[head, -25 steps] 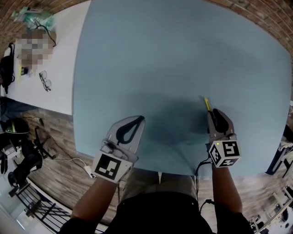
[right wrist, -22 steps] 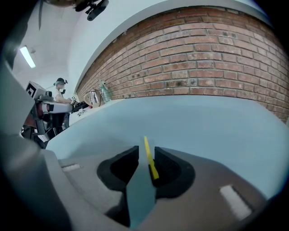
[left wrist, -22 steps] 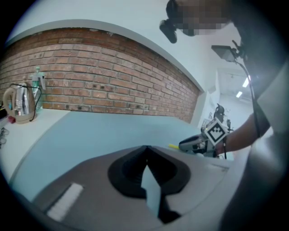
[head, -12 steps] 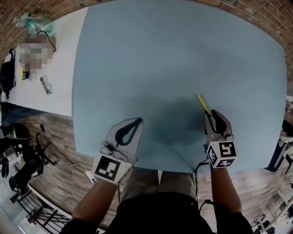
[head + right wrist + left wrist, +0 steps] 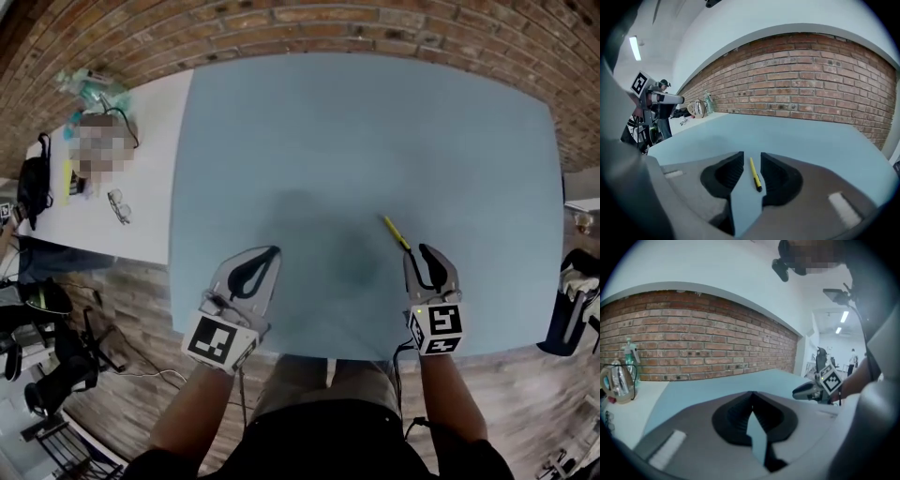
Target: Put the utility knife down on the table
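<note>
Since a second ago the utility knife [image 5: 396, 232] has left the right gripper [image 5: 424, 255]. The fingers have just been opening and now stand released, nothing between the pads. Both grippers sit nearer the tabletop's near edge than before.

The knife lies flat on the blue tabletop [image 5: 375, 131], just beyond the right fingertips and not touching them. Its long axis runs from near-right to far-left. The dark end is nearest the gripper and the yellow end points away toward the brick wall [image 5: 281, 28].

In the right gripper view the knife [image 5: 755, 174] shows through the gap between the fingers. It is a slim yellow bar with a dark cap; the blade is too small to make out.

The left gripper [image 5: 265, 255] has its fingers clenched tip to tip on nothing. Their pads are black and ribbed, set in smooth grey shells.

Eyeglasses [image 5: 119, 204] lie on the white tabletop [image 5: 150, 159] at far left; the clutter there is blurred.
</note>
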`<control>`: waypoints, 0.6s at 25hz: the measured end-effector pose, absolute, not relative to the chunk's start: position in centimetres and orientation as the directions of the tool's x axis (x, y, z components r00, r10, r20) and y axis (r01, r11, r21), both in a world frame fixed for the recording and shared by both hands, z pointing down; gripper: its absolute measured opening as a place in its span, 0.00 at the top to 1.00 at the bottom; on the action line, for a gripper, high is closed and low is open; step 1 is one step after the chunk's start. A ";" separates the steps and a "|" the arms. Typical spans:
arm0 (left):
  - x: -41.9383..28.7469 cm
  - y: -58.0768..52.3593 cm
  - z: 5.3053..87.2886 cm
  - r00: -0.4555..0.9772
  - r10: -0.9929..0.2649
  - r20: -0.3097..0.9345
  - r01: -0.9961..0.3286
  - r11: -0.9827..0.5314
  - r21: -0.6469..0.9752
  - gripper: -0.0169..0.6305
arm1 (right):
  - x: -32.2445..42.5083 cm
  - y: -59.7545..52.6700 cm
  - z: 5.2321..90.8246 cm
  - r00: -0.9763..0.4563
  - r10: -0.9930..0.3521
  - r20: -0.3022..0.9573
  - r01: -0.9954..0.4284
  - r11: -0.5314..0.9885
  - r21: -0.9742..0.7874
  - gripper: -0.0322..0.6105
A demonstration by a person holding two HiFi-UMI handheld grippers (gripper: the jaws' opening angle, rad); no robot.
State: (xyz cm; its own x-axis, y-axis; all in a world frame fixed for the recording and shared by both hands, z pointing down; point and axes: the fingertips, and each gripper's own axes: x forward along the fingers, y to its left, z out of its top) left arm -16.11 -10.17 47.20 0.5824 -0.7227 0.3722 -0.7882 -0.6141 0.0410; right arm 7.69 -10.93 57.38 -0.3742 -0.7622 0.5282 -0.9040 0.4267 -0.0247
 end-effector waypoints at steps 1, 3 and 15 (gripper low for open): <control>-16.3 -10.3 46.6 0.584 -0.725 0.364 -0.786 -0.618 0.029 0.97 | 7.5 -10.9 56.9 -0.375 -0.767 0.520 -0.904 0.427 -0.023 0.76; -16.3 -10.3 45.4 0.597 -0.722 0.350 -0.774 -0.633 0.015 0.97 | 7.1 -10.8 56.0 -0.376 -0.779 0.503 -0.905 0.425 -0.018 0.76; -15.8 -8.9 40.9 0.630 -0.717 0.298 -0.739 -0.671 -0.054 0.97 | 8.1 -8.8 51.5 -0.358 -0.820 0.447 -0.905 0.423 0.052 0.77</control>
